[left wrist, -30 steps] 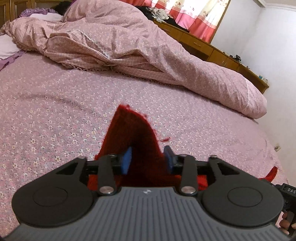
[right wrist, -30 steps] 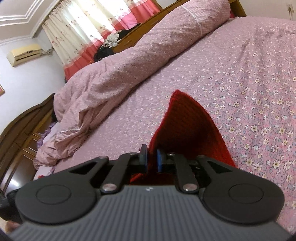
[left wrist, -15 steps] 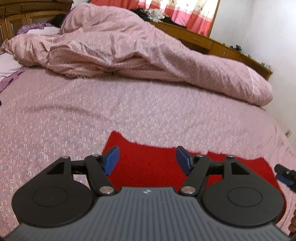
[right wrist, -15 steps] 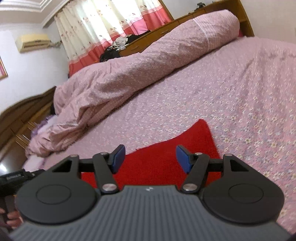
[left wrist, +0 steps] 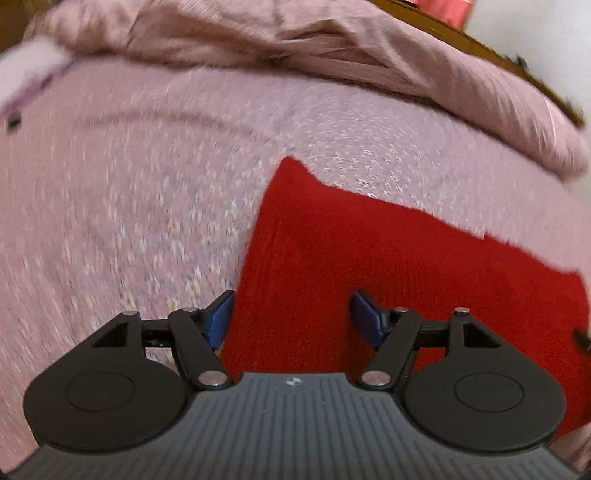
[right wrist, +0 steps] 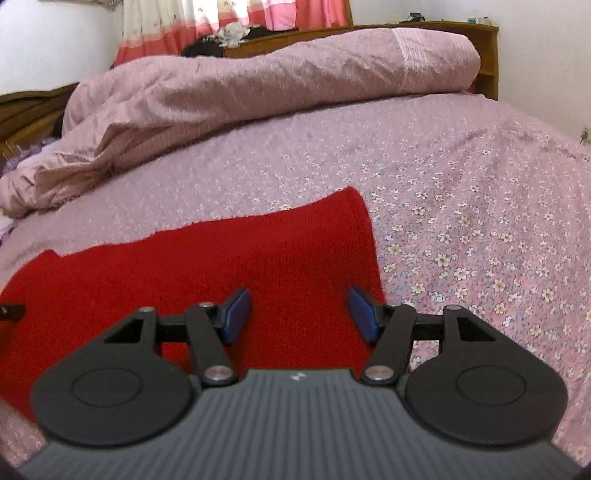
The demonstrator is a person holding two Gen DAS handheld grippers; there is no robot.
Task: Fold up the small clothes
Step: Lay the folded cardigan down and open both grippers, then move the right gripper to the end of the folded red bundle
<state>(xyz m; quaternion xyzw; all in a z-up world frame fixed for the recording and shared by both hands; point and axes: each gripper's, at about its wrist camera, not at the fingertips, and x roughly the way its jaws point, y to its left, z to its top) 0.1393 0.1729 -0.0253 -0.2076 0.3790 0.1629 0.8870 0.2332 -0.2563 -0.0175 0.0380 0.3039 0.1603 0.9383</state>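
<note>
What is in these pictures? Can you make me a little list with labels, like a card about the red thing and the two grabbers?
red garment: red knit, spread flat on the bed
bedsheet: pink with small flowers, under the garment
quilt: pink, bunched up along the far side of the bed
left gripper: open, over the garment's left edge, holding nothing
right gripper: open, over the garment's right end, holding nothing
curtains: red, pink and white, behind the quilt
picture quality: left wrist view blurred
</note>
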